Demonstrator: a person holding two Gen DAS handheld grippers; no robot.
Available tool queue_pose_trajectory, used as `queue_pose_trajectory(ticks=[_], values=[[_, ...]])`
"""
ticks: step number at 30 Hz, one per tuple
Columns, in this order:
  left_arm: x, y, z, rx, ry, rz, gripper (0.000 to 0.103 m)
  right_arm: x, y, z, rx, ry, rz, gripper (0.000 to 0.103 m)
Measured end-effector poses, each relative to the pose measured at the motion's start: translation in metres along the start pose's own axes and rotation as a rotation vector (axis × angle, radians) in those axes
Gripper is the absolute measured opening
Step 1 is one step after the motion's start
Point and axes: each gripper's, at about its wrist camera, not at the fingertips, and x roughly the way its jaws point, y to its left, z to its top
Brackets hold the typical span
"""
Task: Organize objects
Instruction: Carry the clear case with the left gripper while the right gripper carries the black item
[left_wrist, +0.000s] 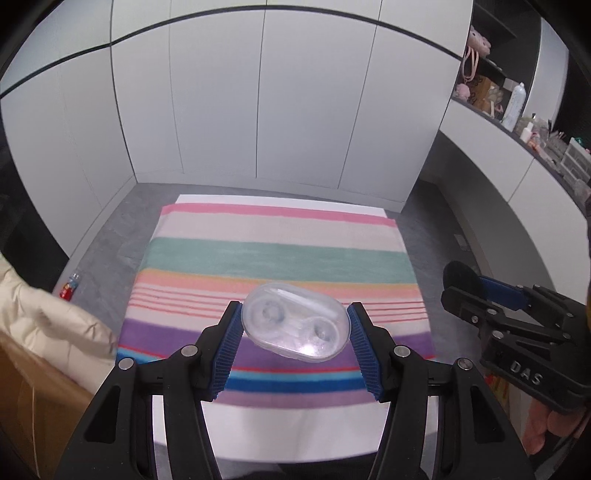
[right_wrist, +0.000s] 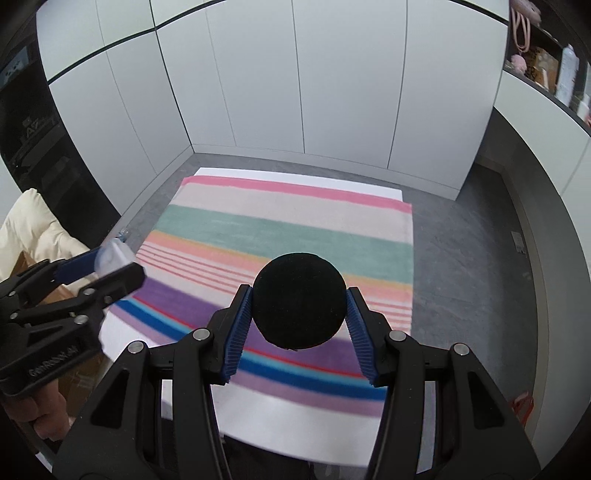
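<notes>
White cabinets at twelve o'clock, striped towel (left_wrist: 280, 258) below on the worktop. Your left claw (left_wrist: 295, 332) pinches the clear contact-lens case (left_wrist: 295, 326); your right claw (right_wrist: 298, 314) clamps the black round pouch (right_wrist: 300, 301). Carry both level, grips steady.

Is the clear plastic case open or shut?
Shut: the clear case reads as one closed oval shell, no lid raised, gripped at both ends by the left tool above the striped towel.

blurred: striped towel (right_wrist: 280, 225) | shelf clutter (left_wrist: 532, 129) (too small to identify)
</notes>
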Motion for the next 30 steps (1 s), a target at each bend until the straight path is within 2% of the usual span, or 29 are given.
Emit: queue_pose_trajectory(ticks=[7,12,18,25,30], values=[[-0.044,-0.012,-0.028,-0.019,-0.031,-0.019,0.058,-0.033,0.002,-0.023,-0.037,-0.008,0.011,0.053],[-0.058,-0.005,-0.046,-0.034,-0.038,-0.041,0.058,-0.032,0.019,-0.034,-0.105,-0.011,0.027,0.053],[-0.062,0.011,-0.057,-0.009,-0.066,0.025,0.058,-0.029,0.033,-0.037,-0.109,-0.008,0.085,0.053],[-0.057,0.047,-0.067,-0.072,-0.046,0.058,0.058,-0.020,0.058,-0.031,-0.131,-0.010,0.113,0.053],[-0.064,0.071,-0.068,-0.111,-0.070,0.088,0.058,-0.014,0.075,-0.026,-0.152,-0.014,0.131,0.053]])
